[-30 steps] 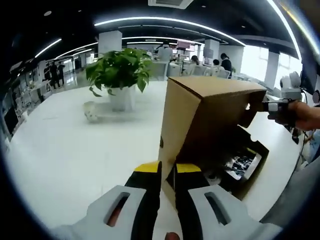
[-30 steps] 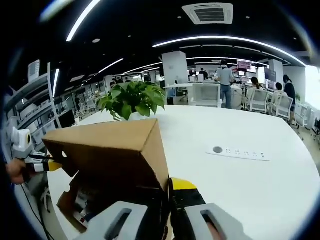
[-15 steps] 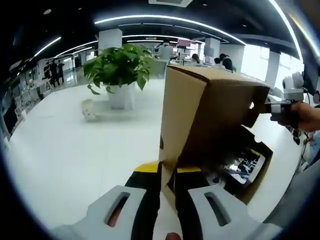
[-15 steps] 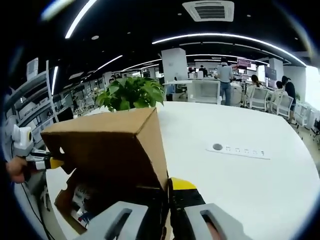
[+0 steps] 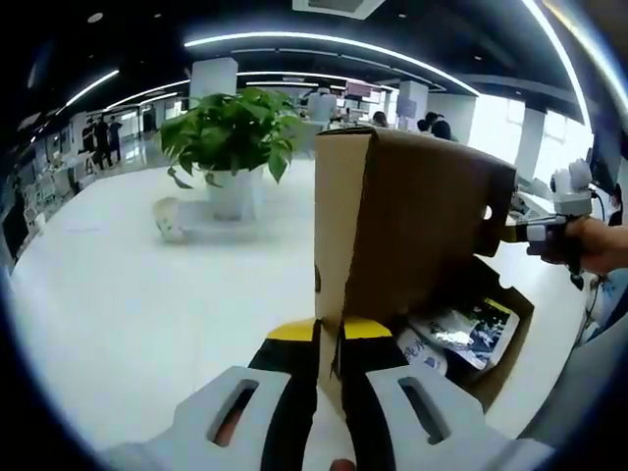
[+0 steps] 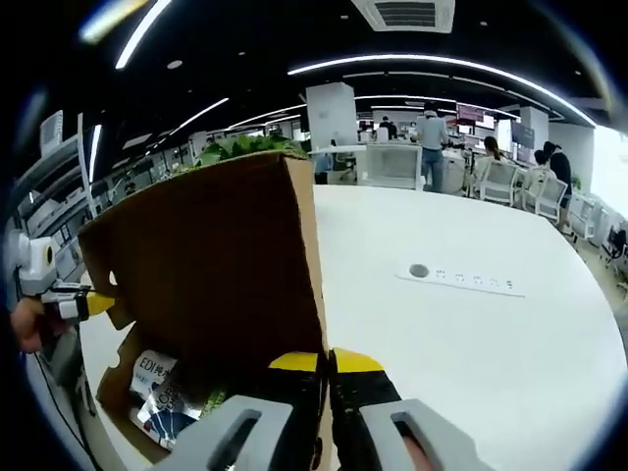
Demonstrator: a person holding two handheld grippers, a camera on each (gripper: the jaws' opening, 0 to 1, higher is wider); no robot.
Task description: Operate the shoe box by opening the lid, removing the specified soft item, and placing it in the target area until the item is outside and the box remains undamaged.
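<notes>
Left gripper (image 5: 329,334), bottom centre of the left gripper view: yellow-tipped jaws pinched together on the near corner edge of the cardboard lid (image 5: 412,216). Right gripper (image 6: 326,361), bottom centre of the right gripper view: jaws likewise clamped on the lid's opposite corner edge. Since a second ago the lid has swung from a low slant to nearly upright, its brown underside now facing the box opening; both grippers have held their pinch throughout. Below the lid, lower right of the left gripper view, the shoe box (image 5: 505,339) lies open on the white table (image 5: 137,304), and the soft item (image 5: 461,324), a crinkly printed packet, shows much more fully than before; in the right gripper view it sits lower left. Judgement: opening step is about done; one gripper must let go to reach in. Farther back, upper left of the left gripper view, a potted plant (image 5: 231,132); a flat socket strip (image 6: 456,278) lies right of centre in the right gripper view.
</notes>
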